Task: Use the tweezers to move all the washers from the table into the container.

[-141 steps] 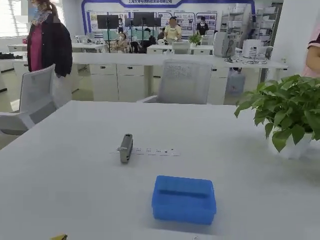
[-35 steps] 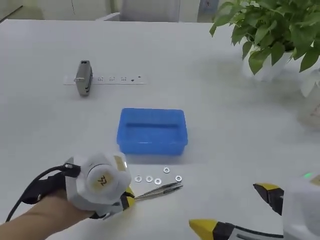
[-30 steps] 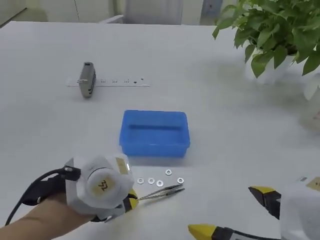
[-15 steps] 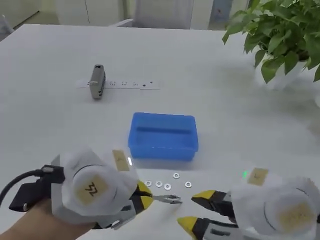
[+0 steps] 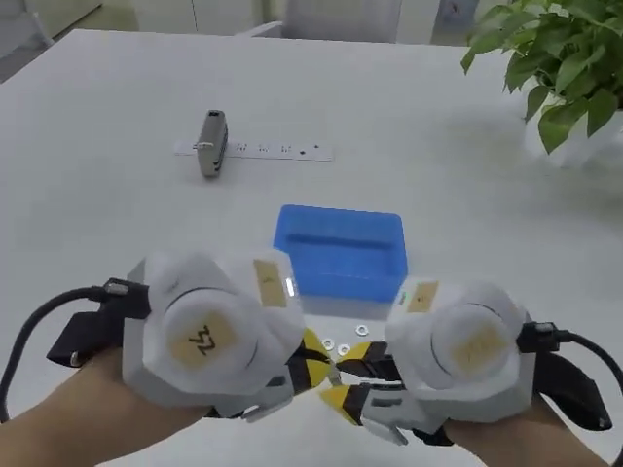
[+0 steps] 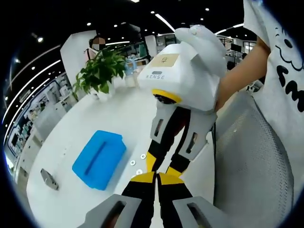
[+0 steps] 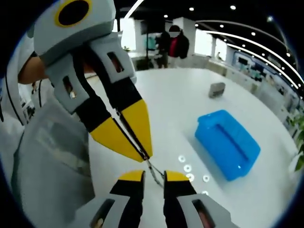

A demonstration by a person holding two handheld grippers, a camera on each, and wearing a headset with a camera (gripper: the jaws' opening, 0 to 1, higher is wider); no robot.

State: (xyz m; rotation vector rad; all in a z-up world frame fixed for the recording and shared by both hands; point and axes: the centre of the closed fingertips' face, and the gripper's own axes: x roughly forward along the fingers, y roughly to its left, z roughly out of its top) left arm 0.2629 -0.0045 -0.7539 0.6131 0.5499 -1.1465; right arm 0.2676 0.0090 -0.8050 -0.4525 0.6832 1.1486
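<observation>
A blue container (image 5: 341, 251) stands mid-table, also in the left gripper view (image 6: 99, 159) and the right gripper view (image 7: 228, 141). Several small washers (image 5: 344, 348) lie on the table just in front of it (image 7: 187, 167) (image 6: 139, 172). My left gripper (image 5: 316, 362) (image 6: 156, 179) is shut on the metal tweezers (image 7: 154, 172), which stick out from its yellow tips. My right gripper (image 5: 343, 379) (image 7: 154, 178) faces it tip to tip. Its jaws stand a narrow gap apart, with the tweezers' tip between them and not visibly touching.
A white power strip (image 5: 282, 150) with a grey plug block (image 5: 209, 143) lies beyond the container. A potted plant (image 5: 565, 58) stands at the far right. A mesh chair back (image 6: 251, 156) is close behind me. People stand far off in the room.
The right gripper has come in from the right and narrowed its jaws around the tweezers' tip. The left gripper still holds the tweezers. The head camera has shifted.
</observation>
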